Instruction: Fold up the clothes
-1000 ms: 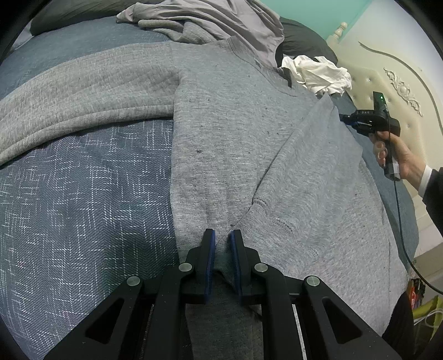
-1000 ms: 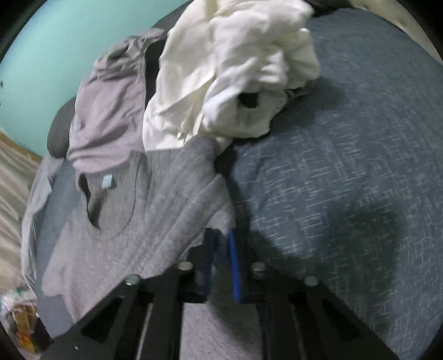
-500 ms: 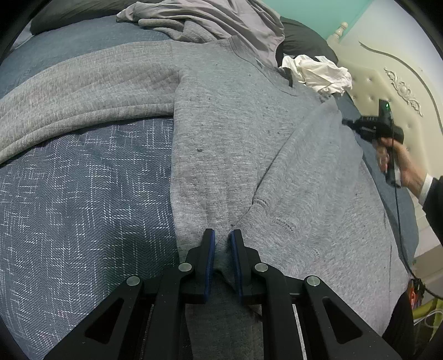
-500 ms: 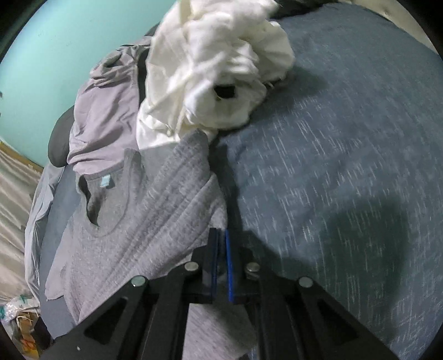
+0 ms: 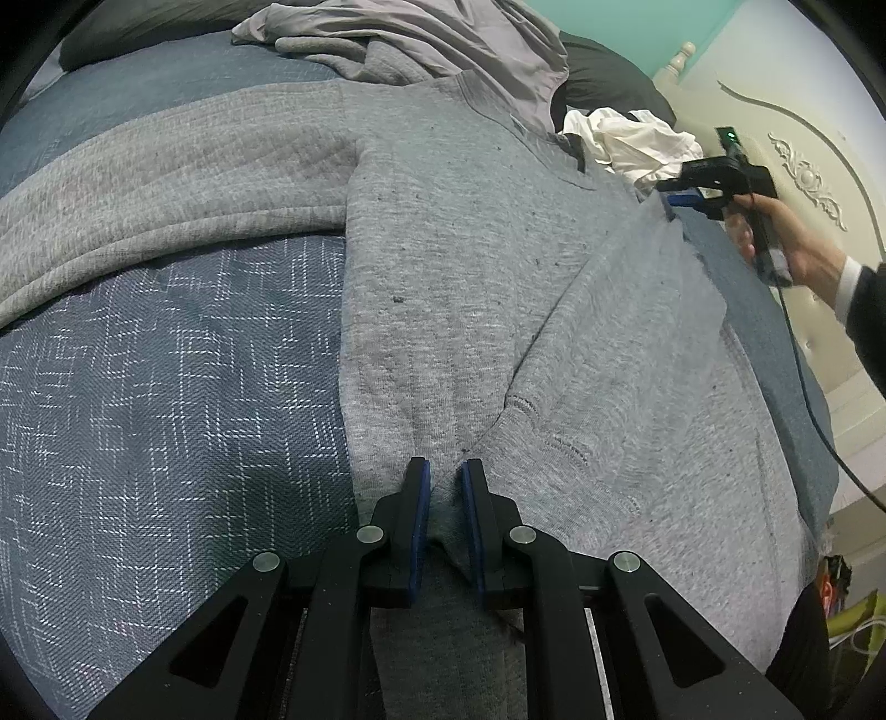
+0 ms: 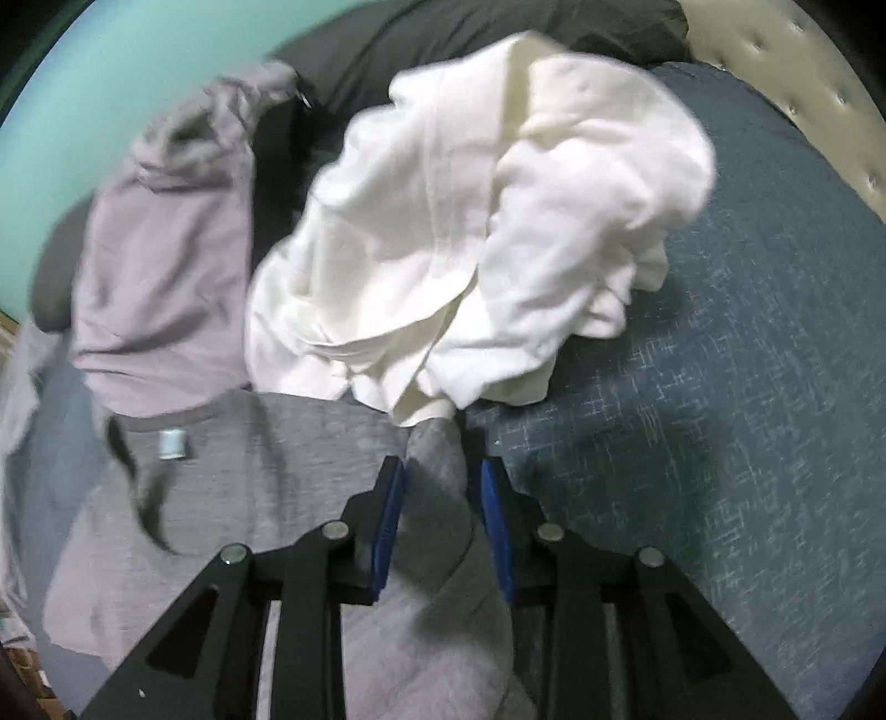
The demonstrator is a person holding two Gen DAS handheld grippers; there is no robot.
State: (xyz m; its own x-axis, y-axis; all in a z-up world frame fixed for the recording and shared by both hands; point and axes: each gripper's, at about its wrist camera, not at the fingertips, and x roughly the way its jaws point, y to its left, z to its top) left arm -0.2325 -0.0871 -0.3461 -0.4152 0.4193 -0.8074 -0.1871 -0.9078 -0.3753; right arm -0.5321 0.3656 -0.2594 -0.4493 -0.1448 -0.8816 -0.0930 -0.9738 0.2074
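A grey sweatshirt lies spread on the blue bedspread, one sleeve stretched left, the other folded in across its body. My left gripper is pinched on a fold of the sweatshirt's lower body. My right gripper is open, its blue pads either side of the sweatshirt's sleeve cuff, close to the neckline and label. The right gripper also shows in the left wrist view at the sweatshirt's far shoulder.
A crumpled white garment lies just beyond the right gripper. A lilac-grey garment and dark pillows lie at the head of the bed. A cream padded headboard stands on the right.
My right gripper carried the sleeve cuff up towards the neckline and opened from shut. The left gripper has stayed pinched on the sweatshirt's lower body.
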